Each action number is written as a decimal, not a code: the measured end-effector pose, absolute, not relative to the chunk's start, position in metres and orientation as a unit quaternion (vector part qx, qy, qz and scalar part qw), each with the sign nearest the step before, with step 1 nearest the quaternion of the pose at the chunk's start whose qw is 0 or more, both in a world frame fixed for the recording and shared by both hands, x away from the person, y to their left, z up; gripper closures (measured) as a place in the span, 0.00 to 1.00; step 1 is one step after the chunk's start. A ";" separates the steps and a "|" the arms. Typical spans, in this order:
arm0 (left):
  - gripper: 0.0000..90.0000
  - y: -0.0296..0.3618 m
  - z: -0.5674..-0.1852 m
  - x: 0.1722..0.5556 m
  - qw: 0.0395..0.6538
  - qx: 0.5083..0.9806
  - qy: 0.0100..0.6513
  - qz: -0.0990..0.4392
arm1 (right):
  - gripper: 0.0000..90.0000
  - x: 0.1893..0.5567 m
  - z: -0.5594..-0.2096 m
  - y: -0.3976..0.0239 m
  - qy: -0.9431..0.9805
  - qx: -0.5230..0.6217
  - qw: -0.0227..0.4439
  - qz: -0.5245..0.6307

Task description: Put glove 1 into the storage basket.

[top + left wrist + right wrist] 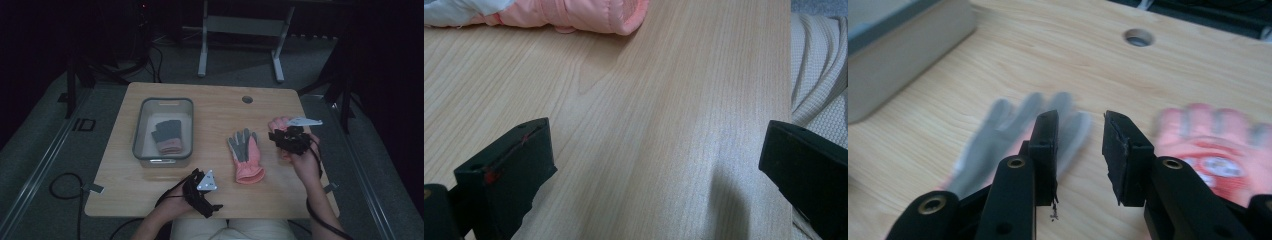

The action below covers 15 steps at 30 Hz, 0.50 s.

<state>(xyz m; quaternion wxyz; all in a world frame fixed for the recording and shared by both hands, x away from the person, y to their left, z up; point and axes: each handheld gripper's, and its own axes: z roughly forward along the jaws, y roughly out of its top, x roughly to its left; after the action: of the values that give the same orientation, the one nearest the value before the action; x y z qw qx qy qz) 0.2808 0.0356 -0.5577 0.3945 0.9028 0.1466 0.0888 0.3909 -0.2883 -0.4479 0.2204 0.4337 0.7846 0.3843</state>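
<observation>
Three gloves [245, 154]; one bin [163, 131].

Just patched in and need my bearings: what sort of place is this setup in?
Probably a lab or recording room, not a home. A bare wooden table with a cable hole stands on grey carpet among dark curtains and metal stand legs. On it lie gloves and a grey bin.

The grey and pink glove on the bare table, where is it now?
In the high view, the grey and pink glove lies flat at the table's middle, between the grey bin to its left and the right gripper to its right.
</observation>
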 end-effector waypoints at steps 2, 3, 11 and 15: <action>0.01 0.035 -0.558 0.281 0.394 0.903 0.146 0.090 | 0.74 0.395 -0.447 -0.305 0.779 0.446 0.224 0.380; 0.01 0.035 -0.558 0.281 0.394 0.903 0.146 0.090 | 0.73 0.397 -0.447 -0.314 0.776 0.450 0.224 0.380; 0.01 0.038 -0.558 0.283 0.405 0.898 0.150 0.083 | 0.72 0.422 -0.465 -0.359 0.762 0.496 0.233 0.345; 0.01 0.037 -0.559 0.282 0.399 0.901 0.149 0.086 | 0.69 0.442 -0.481 -0.365 0.760 0.516 0.223 0.325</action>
<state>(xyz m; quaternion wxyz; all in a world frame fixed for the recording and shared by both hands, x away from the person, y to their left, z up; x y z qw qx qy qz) 0.2818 0.0375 -0.5588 0.3988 0.9008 0.1490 0.0860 0.4422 -0.3654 -0.4808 0.2226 0.5163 0.7603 0.3253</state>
